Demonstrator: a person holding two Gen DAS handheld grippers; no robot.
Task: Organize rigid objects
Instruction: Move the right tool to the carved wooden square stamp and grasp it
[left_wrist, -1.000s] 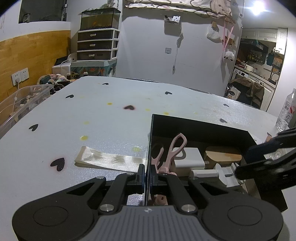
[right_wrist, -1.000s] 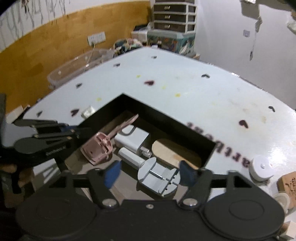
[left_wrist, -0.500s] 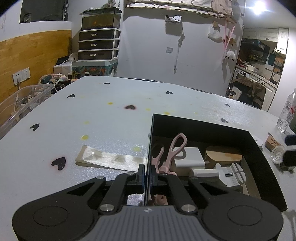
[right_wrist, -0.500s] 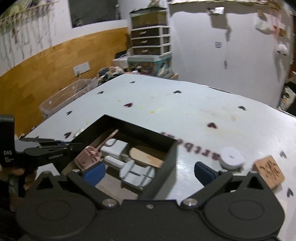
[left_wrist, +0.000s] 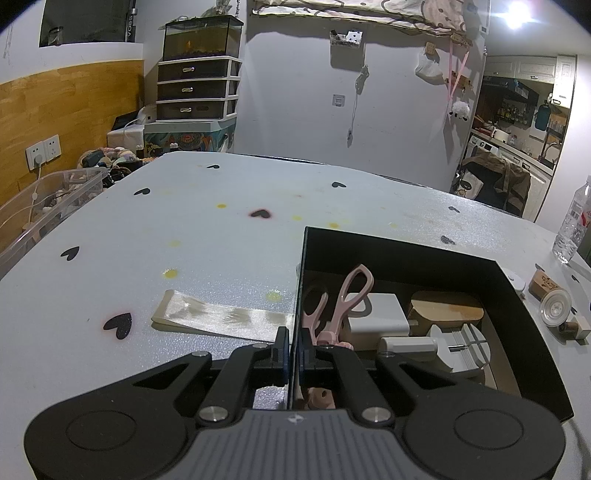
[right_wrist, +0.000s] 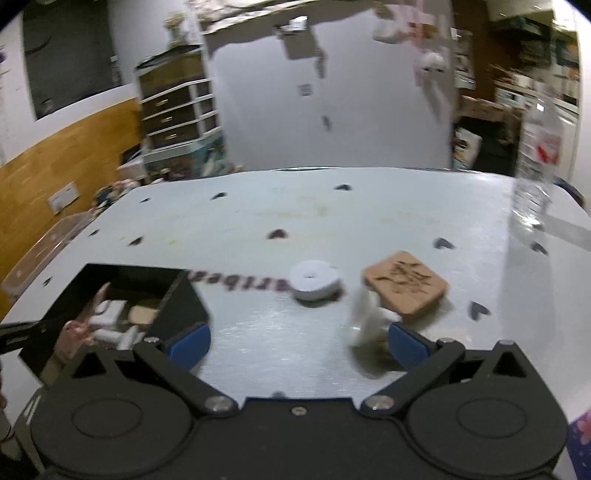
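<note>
Just beside right fingers (right_wrist: 408, 343), blurred clear reel (right_wrist: 365, 321), wooden stamp (right_wrist: 405, 287) beyond

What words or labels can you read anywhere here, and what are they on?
"artbea", upside down, blurred, partly hidden: printed on the table beside the black box.
Water bottle label: too small.
Wooden block engraving: unreadable.
Dark wall panel lettering: too small.

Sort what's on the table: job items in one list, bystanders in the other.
Job: black box, pink scissors and white charger inside it; round white disc, wooden block, left gripper clamping the box wall.

Bystanders: water bottle, ribbon strip.
</note>
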